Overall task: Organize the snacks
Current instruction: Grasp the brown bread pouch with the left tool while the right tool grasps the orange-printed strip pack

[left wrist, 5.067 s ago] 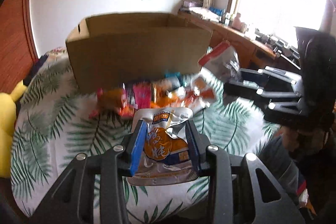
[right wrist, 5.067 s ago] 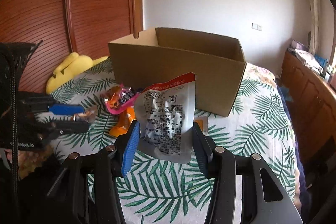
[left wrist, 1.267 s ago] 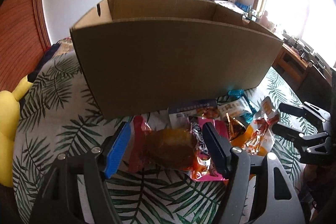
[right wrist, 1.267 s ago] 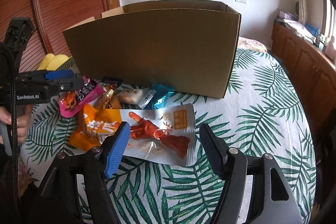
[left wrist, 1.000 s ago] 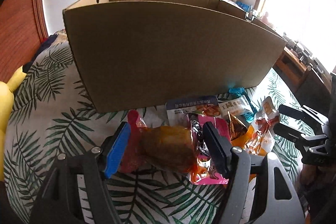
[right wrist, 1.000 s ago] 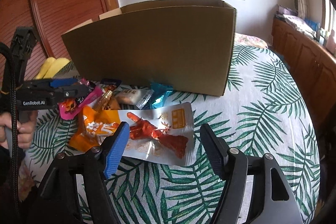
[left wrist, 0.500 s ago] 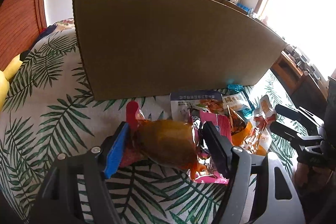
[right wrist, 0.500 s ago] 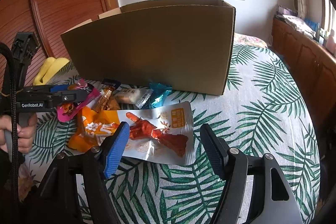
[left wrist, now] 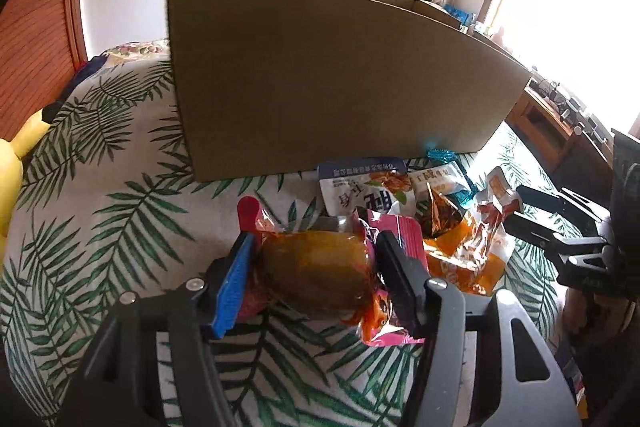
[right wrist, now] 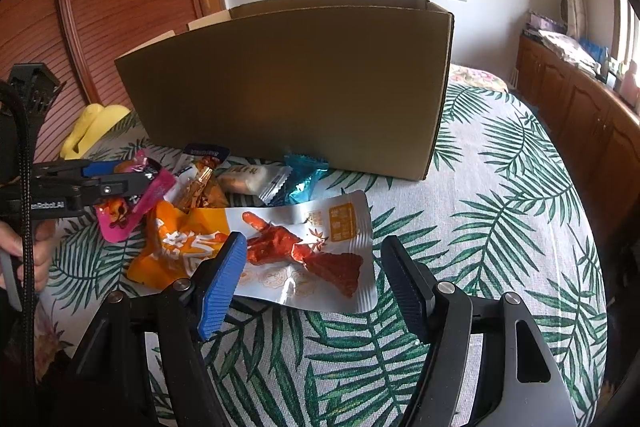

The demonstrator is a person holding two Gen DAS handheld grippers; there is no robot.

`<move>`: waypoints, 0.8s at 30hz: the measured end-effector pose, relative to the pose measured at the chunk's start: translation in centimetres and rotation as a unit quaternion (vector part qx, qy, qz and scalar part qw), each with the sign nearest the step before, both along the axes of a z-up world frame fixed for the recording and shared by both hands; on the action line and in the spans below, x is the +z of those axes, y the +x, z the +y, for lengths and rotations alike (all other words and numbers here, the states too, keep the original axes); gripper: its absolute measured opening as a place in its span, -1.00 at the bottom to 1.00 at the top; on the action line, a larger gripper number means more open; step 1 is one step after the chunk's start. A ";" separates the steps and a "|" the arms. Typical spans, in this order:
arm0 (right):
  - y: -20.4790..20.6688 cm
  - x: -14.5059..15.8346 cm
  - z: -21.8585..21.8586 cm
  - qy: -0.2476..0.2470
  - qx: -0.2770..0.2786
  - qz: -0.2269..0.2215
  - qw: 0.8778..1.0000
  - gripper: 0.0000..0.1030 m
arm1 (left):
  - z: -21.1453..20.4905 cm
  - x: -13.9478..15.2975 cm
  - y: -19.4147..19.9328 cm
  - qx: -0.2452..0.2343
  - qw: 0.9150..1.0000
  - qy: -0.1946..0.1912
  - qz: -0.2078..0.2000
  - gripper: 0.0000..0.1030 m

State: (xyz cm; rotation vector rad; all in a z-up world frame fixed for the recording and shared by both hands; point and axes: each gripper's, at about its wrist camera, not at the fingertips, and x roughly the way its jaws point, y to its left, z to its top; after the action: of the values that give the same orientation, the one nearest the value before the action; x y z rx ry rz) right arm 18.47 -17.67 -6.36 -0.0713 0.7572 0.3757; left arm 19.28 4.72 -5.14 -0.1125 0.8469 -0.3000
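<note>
Left wrist view: left hand-held gripper [left wrist: 316, 269] sits low over the leaf-print bed [left wrist: 100, 211], fingers either side of the brown snack pack [left wrist: 320, 277]. The pack's long axis runs across the gap, finger to finger. The blue pad touches the pack's left end and the black finger its right, so it reads as clamped, or very nearly. Pack lies at the left of the snack pile, short of the cardboard box [left wrist: 320, 83], which stands just beyond. Judgement: next is a lift up and forward over the near box wall.

Right wrist view: right hand-held gripper [right wrist: 314, 271] is spread wide, holding nothing. The silver chicken-feet pouch [right wrist: 312, 251] lies flat dead ahead between its fingers, long axis crosswise, left end overlapping the orange pack [right wrist: 180, 247]. This gripper is the nearer to it.
</note>
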 end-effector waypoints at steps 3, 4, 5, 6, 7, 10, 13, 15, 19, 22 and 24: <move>0.2 -0.1 0.1 -0.005 0.001 0.006 1.000 0.40 | 0.8 0.1 -0.6 0.004 1.000 -0.005 -0.002 0.17; 0.2 -0.1 0.1 -0.007 0.001 0.007 1.000 0.42 | 1.0 0.3 -0.8 0.005 1.000 -0.006 -0.003 0.17; 0.2 -0.1 0.1 -0.008 0.001 0.008 1.000 0.44 | 1.2 0.4 -0.9 0.007 1.000 -0.006 -0.005 0.17; 0.3 -0.1 0.1 -0.009 0.001 0.008 1.000 0.46 | 1.4 0.4 -1.1 0.007 1.000 -0.006 -0.005 0.17; 0.4 -0.1 0.2 -0.011 0.000 0.010 1.000 0.50 | 1.6 0.4 -1.2 0.008 1.000 -0.008 -0.005 0.17; 0.8 -0.2 0.2 -0.012 -0.002 0.020 1.000 0.63 | 1.9 0.3 -1.5 0.007 1.000 -0.013 -0.006 0.17; 1.3 -0.2 0.4 -0.009 0.003 0.029 1.000 0.66 | 1.7 0.2 -1.5 0.006 1.000 -0.013 -0.006 0.17; 1.6 -0.3 0.7 -0.020 0.001 0.029 0.999 0.66 | 1.7 0.1 -1.6 0.005 1.000 -0.013 -0.005 0.17; 2.5 -0.2 0.5 -0.015 0.002 0.036 0.999 0.66 | 1.8 -0.1 -1.6 0.001 1.000 -0.008 -0.006 0.18; 3.3 0.0 -0.1 -0.004 0.004 0.042 0.999 0.66 | 1.5 -0.2 -1.5 0.000 1.000 -0.008 -0.007 0.18; 3.7 0.3 -0.7 0.009 0.006 0.044 0.999 0.66 | 1.4 -0.3 -1.4 -0.001 1.000 -0.008 -0.007 0.18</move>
State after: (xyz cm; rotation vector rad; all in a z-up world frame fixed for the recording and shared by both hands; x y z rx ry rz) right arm 22.18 -18.35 -6.03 -0.0438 0.8403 0.3997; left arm 17.84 6.15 -5.39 -0.1252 0.8316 -0.3087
